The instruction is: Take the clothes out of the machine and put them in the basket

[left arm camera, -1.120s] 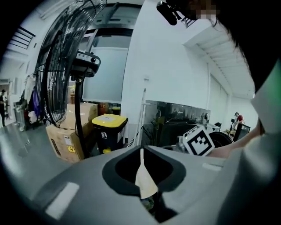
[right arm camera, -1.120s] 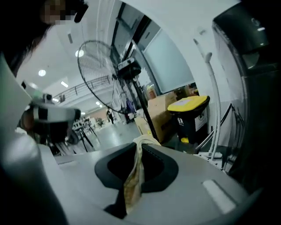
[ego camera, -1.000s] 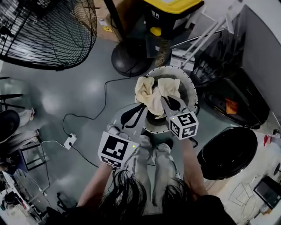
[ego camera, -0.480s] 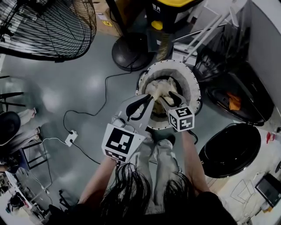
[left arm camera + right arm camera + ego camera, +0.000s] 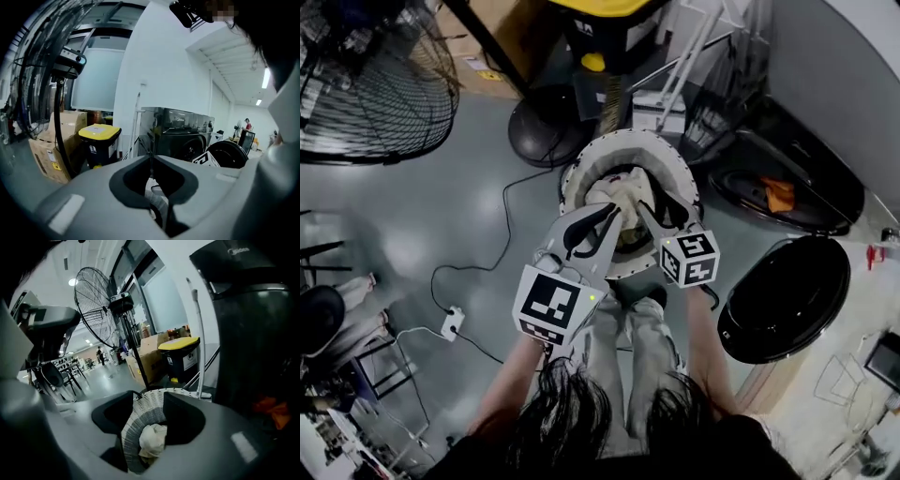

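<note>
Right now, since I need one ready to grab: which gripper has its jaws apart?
The right gripper: its jaws stand apart, the basket and cream cloth showing between them. The left gripper has its jaws together.

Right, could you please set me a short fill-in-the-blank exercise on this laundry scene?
1. The cream cloth lies inside the white woven ____.
2. The bin has a ____ lid.
3. The left gripper has its jaws ____, with nothing between them.
4. The right gripper has its jaws ____.
Missing words: basket; yellow; shut; open.
</note>
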